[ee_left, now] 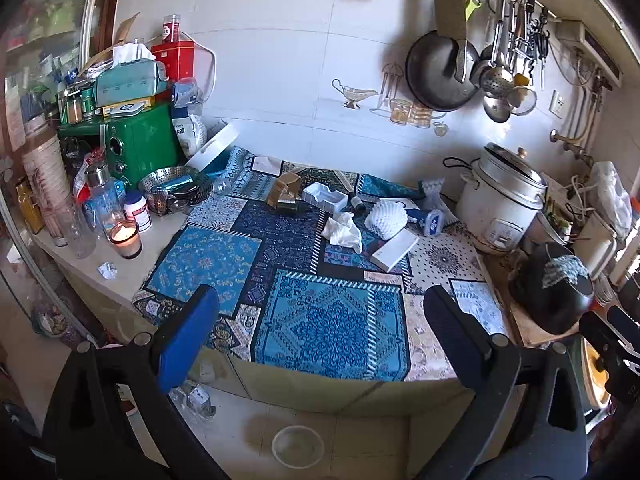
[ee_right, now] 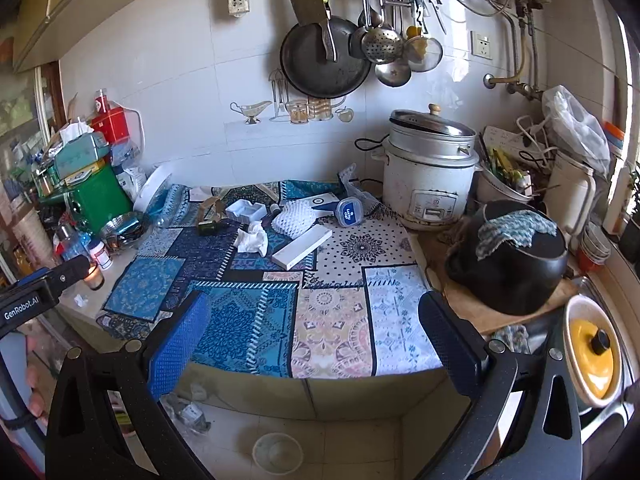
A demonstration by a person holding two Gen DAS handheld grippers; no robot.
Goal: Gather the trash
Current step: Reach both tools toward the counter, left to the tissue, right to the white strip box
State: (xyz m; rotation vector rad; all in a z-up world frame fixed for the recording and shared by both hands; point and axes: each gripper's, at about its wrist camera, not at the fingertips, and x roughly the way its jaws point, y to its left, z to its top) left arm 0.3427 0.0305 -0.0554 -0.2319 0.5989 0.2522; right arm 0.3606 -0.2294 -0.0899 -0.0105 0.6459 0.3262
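While both grippers hang short of the tabletop (ee_left: 120, 280) edge, the left gripper (ee_left: 320, 320) and the right gripper (ee_right: 316, 324) each have their jaws spread wide and hold nothing. The trash lies well ahead of them on the patterned cloth (ee_left: 332, 320): a crumpled tissue (ee_left: 343, 232), a white foam net (ee_left: 386, 216), a flat white box (ee_left: 394, 249), a torn brown carton (ee_left: 285, 192) and a white plastic tray (ee_left: 325, 197). A stray paper scrap (ee_left: 107, 270) sits just beside a lit candle (ee_left: 125, 238), so reaching for it risks brushing the flame or tipping the glass. Pinching the tissue could also snag the cloth and drag the neighbouring pieces along.
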